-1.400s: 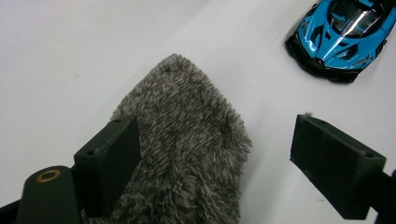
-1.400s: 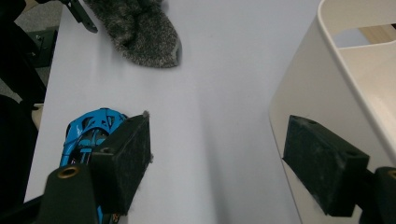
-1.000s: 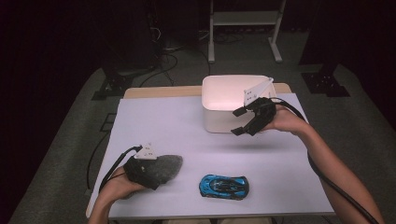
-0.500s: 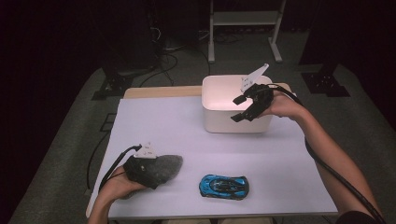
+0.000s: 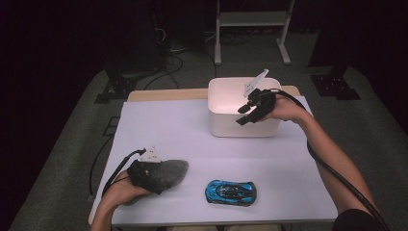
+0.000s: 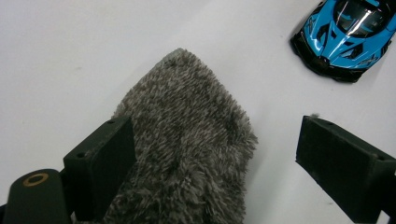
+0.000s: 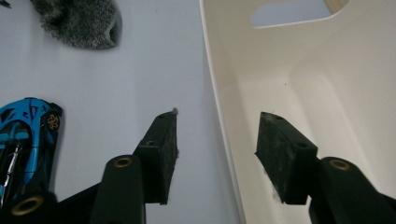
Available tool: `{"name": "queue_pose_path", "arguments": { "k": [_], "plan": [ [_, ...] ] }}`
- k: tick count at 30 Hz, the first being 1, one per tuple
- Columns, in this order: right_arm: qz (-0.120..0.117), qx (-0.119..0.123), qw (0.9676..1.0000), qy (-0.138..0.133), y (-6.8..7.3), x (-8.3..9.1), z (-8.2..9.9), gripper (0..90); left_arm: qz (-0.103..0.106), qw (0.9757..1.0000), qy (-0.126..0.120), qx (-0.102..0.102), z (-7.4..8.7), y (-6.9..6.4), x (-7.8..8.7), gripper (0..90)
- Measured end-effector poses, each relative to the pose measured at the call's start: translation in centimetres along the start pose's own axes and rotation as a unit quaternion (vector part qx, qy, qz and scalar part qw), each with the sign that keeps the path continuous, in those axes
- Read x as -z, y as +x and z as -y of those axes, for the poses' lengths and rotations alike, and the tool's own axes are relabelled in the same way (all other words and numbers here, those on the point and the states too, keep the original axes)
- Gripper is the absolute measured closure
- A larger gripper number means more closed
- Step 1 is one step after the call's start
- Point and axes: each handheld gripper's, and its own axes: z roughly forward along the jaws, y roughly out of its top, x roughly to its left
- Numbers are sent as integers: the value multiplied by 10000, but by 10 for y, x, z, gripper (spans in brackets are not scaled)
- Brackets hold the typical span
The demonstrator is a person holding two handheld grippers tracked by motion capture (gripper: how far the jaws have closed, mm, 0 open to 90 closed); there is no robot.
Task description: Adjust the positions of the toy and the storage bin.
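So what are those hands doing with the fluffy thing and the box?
A person holds a tool in each hand. The left tool rests open over the grey fluffy thing on the white table. The right tool straddles the near wall of the white box, jaws just closing, not yet gripping. The blue toy car lies untouched.

A dim lab: white-topped table [image 5: 192, 125], cables [image 5: 168, 53] across grey carpet, metal stand [image 5: 250, 29] behind.
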Motion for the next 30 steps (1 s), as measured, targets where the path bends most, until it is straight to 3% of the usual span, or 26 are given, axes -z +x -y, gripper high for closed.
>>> {"name": "queue_pose_path", "arguments": {
  "k": [6,9,15,21,30],
  "plan": [
    [8,103,9995,297,2,-8,-3,622,48,10000,16,14,0,1,-3,112],
    [-31,29,9990,441,2,-11,-2,694,51,10000,28,14,1,1,-3,112],
    [-2,-37,9988,491,0,-13,-3,824,61,10000,34,46,2,2,-3,111],
    [-65,46,9983,585,4,-13,-5,839,78,10000,57,19,1,2,-5,112],
    [-226,191,9984,480,16,-15,-11,844,117,9999,62,-23,0,0,-5,112]
  ]
}}
